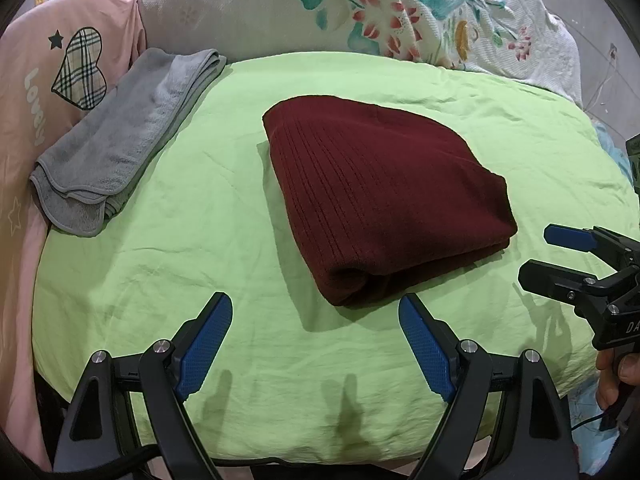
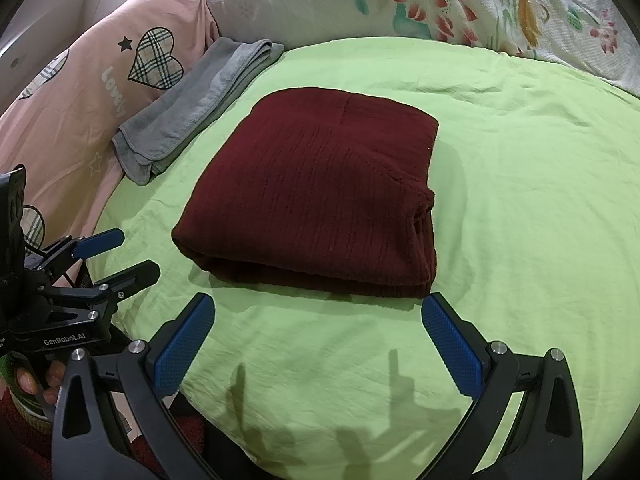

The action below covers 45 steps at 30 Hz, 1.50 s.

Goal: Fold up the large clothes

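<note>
the left gripper (image 1: 316,314) and the right gripper (image 2: 318,314) hang nearest the cameras over the front of the green sheet (image 1: 200,240), both with their blue-padded fingers spread wide apart and holding nothing. just beyond them the dark red sweater (image 1: 380,200) lies folded into a thick rectangle in the middle of the sheet. farther back on the left a folded grey towel (image 1: 128,140) rests against a pink pillow (image 1: 72,40), with a floral blanket (image 1: 400,12) behind.

maroon garment (image 1: 380,196): 1 | grey towel (image 1: 124,140): 1 | tongs (image 1: 316,344): 2
</note>
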Tool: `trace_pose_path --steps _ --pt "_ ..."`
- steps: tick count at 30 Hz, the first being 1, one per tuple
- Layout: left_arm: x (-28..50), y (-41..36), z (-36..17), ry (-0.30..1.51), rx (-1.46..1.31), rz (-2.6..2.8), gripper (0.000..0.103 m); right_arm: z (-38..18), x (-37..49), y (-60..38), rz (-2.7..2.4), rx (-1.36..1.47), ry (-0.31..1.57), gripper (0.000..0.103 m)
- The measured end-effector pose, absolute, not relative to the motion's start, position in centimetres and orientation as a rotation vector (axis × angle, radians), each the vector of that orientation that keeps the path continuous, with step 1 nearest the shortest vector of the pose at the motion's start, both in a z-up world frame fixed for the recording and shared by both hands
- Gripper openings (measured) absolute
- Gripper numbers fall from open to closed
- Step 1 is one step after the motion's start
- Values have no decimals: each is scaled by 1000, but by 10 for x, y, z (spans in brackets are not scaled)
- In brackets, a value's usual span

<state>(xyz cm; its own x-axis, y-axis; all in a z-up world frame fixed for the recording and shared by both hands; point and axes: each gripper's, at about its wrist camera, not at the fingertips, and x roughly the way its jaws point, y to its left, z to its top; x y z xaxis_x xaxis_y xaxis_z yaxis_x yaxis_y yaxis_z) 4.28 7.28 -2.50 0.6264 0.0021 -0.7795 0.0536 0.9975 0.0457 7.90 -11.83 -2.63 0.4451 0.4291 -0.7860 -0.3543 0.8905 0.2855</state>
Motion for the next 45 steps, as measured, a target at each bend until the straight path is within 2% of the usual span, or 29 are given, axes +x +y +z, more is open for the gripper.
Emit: trace_pose_path --steps 45 --pt "44 72 -19 872 67 -18 86 -23 80 -119 488 85 995 103"
